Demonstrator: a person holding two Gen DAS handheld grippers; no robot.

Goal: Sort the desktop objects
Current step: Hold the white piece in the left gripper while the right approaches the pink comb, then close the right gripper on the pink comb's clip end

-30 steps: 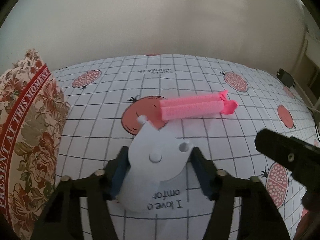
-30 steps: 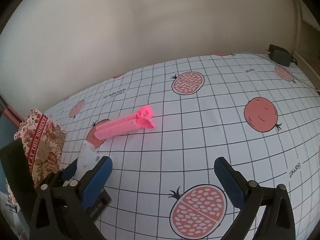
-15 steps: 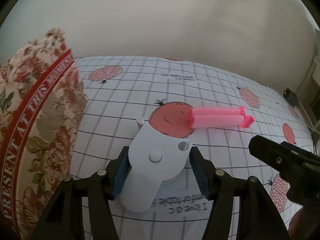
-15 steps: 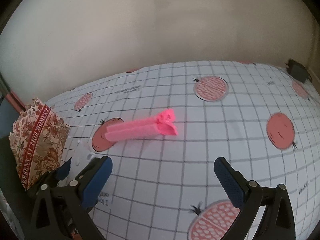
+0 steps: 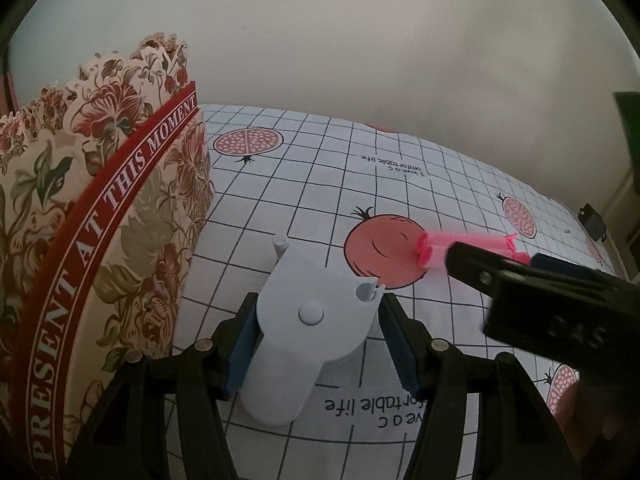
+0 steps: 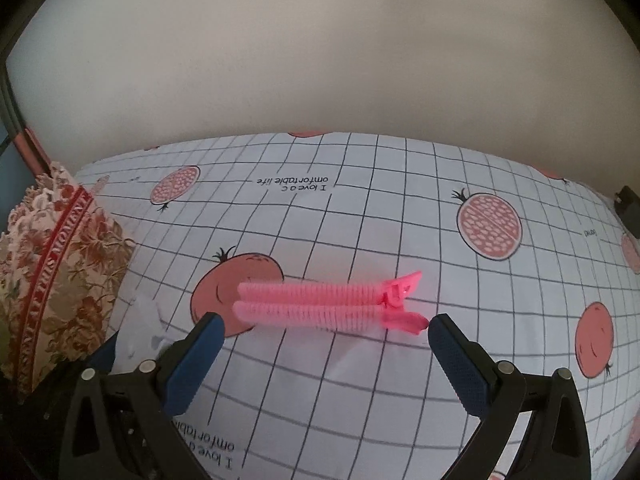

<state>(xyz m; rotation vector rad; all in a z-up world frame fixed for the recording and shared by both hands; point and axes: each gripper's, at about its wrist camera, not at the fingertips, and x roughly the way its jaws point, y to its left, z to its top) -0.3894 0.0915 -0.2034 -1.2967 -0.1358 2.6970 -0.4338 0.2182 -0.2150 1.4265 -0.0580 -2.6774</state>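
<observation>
With the left gripper [image 5: 316,320] clamped on a pale blue plastic piece [image 5: 308,320] beside the floral box [image 5: 100,240] at the desk's left edge, the right gripper [image 6: 324,340], jaws wide apart, hovers before the pink clip [image 6: 328,306] mid-desk, likely the next pickup.

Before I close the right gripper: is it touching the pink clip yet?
Apart. In the right wrist view the right gripper is open, and cloth shows between the pink clip and each pad.

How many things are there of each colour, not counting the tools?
Pink: 1, the hair clip
Light blue: 1, the plastic gadget
Red and cream flowers: 1, the paper bag
Black: 1, the charger at the far edge
Total: 4
</observation>
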